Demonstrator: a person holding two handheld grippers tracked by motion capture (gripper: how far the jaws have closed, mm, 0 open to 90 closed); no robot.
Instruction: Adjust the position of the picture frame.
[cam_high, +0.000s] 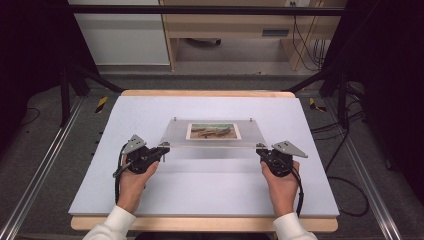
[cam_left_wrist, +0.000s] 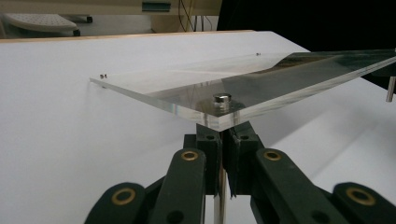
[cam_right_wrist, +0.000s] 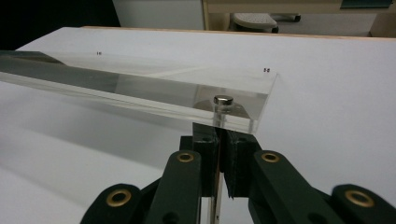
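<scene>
The clear frame (cam_high: 214, 134) with a photo (cam_high: 213, 131) is over the middle of the white mat (cam_high: 150, 190), near edge lifted. The left gripper (cam_high: 163, 148) and right gripper (cam_high: 260, 148) each clamp a metal post (cam_left_wrist: 220, 186) under its near corners. Wide mat is open around.

Acrylic frame (cam_high: 215, 134) spanning the table's middle, near edge raised off the white table (cam_high: 150, 195), left gripper (cam_high: 161, 149) and right gripper (cam_high: 261, 149) occupying its near corners, open surface near, far, left and right of it
</scene>
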